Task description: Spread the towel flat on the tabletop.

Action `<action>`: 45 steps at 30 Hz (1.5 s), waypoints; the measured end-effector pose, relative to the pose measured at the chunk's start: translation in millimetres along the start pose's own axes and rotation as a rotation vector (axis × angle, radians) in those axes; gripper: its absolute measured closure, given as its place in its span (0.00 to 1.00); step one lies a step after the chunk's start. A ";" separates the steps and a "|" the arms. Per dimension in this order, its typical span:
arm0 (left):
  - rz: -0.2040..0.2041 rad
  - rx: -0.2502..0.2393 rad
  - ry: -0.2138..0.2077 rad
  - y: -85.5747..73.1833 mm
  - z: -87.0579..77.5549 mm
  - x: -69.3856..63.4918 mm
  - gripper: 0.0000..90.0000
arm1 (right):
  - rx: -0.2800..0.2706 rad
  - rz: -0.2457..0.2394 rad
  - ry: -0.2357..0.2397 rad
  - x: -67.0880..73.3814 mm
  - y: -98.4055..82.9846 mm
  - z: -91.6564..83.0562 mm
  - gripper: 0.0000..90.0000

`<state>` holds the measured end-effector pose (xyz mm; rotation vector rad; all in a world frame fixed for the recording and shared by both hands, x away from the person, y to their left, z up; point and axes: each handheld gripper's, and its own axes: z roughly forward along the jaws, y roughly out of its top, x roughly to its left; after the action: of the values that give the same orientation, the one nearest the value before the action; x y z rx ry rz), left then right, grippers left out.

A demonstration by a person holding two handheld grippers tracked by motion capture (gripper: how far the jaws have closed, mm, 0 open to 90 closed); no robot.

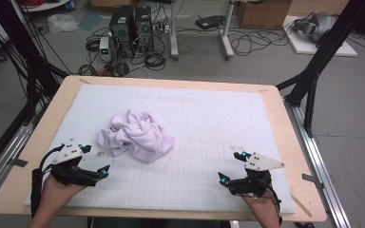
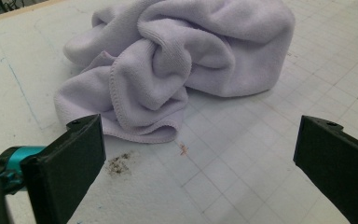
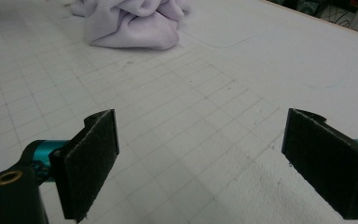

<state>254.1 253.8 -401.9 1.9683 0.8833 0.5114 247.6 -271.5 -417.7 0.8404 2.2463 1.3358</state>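
Both grippers hang open and empty over the near edge of the table: the left gripper (image 1: 97, 160) just beside the towel (image 1: 138, 134), the right gripper (image 1: 231, 167) well apart from it toward the near right corner. That lilac towel lies crumpled left of the middle of the white gridded mat (image 1: 209, 118). It looks soft, light and limp, likely to sag when lifted; the stitched hem (image 2: 116, 100) facing the left gripper seems the best hold. Beyond the table, cables (image 1: 152, 59) and computer towers (image 1: 132, 26) clutter the floor.
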 end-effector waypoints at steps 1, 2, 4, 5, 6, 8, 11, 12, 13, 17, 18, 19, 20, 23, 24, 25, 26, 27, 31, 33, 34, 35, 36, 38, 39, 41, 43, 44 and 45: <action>-0.001 -0.002 -0.001 0.1 0.3 -0.3 0.03 | 0.000 0.001 0.000 0.1 0.0 0.1 0.11; 0.001 -0.001 -0.001 0.3 0.5 -0.5 0.03 | -0.001 0.002 0.000 0.4 0.1 0.2 0.11; 0.005 0.000 -0.005 0.6 0.7 -1.2 0.03 | -0.001 0.000 0.000 0.9 0.1 -0.1 0.11; 0.003 -0.002 -0.003 0.7 0.8 -1.8 0.03 | -0.003 -0.001 0.001 1.0 0.1 -0.2 0.11; 0.004 -0.001 -0.003 0.8 0.8 -2.0 0.03 | -0.003 0.004 0.001 1.5 0.2 -0.6 0.11; 0.009 0.000 -0.006 0.9 0.6 -2.2 0.03 | -0.004 0.005 0.000 1.7 0.3 -0.5 0.11; 0.006 -0.004 -0.008 1.4 -0.3 -2.6 0.03 | -0.008 0.004 0.001 1.4 1.0 0.3 0.11; 0.009 -0.005 -0.007 1.5 -0.8 -2.4 0.03 | -0.007 0.005 0.003 1.3 1.2 0.5 0.11; 0.009 -0.005 -0.008 1.6 -1.1 -2.2 0.03 | -0.007 0.008 0.005 1.4 1.4 0.8 0.11; 0.007 -0.007 -0.008 1.5 -1.6 -2.1 0.03 | -0.008 0.008 0.008 0.4 2.0 2.3 0.11; 0.008 -0.008 -0.007 1.6 -1.7 -2.1 0.03 | -0.011 0.009 0.008 -0.1 2.3 2.5 0.11; 0.007 -0.008 -0.007 1.6 -1.7 -2.0 0.03 | -0.012 0.012 0.011 -0.4 2.7 2.5 0.11; 0.006 -0.007 -0.009 1.9 -1.8 -2.0 0.03 | -0.014 0.013 0.012 -0.9 3.1 2.7 0.11; 0.006 -0.009 -0.014 3.1 -1.4 -2.2 0.03 | -0.024 0.015 0.018 -2.5 4.6 3.5 0.11; 0.007 -0.011 -0.018 3.9 -1.3 -2.3 0.03 | -0.022 0.019 0.022 -2.6 5.1 3.9 0.11; 0.012 -0.010 -0.020 5.0 -1.5 -2.2 0.04 | -0.023 0.019 0.026 -3.3 5.8 4.8 0.11; 0.014 -0.013 -0.020 6.2 -1.4 -2.1 0.04 | -0.019 0.023 0.029 -3.5 6.5 5.7 0.11; 0.012 -0.016 -0.021 7.6 -1.2 -2.2 0.04 | -0.020 0.020 0.030 -4.3 7.4 6.7 0.11; 0.018 -0.023 -0.023 12.8 -1.3 -0.9 0.04 | -0.023 0.029 0.048 -6.0 13.0 9.3 0.11; 0.023 -0.026 -0.025 15.2 -1.1 0.0 0.04 | -0.021 0.025 0.052 -7.1 16.7 10.4 0.11; 0.030 -0.021 -0.026 16.2 -1.3 0.8 0.04 | -0.025 0.020 0.048 -7.8 18.4 11.2 0.11; 0.031 -0.020 -0.023 17.1 -1.3 1.5 0.04 | -0.023 0.021 0.048 -8.2 20.1 12.0 0.11; 0.032 -0.021 -0.025 18.1 -1.1 2.5 0.04 | -0.021 0.019 0.053 -8.5 22.1 13.0 0.11; 0.034 -0.020 -0.023 19.9 -1.4 5.0 0.04 | -0.022 0.016 0.055 -9.4 26.1 15.4 0.11; 0.036 -0.020 -0.022 20.8 -1.3 6.4 0.04 | -0.022 0.014 0.056 -9.9 28.6 16.9 0.11; 0.034 -0.018 -0.023 23.1 -0.9 8.9 0.04 | -0.023 0.010 0.062 -11.0 34.7 20.8 0.11; 0.032 -0.017 -0.028 26.5 0.1 12.1 0.04 | -0.023 0.000 0.068 -12.9 42.6 26.3 0.11; 0.031 -0.018 -0.032 27.3 0.2 12.8 0.06 | -0.021 -0.008 0.068 -13.2 48.2 30.0 0.11; 0.030 -0.027 -0.035 30.2 0.7 14.8 0.10 | -0.015 -0.011 0.070 -13.0 50.5 31.4 0.11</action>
<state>275.9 254.0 -376.3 1.9623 0.8229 0.5024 291.0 -241.4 -387.4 0.7872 2.2871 1.3957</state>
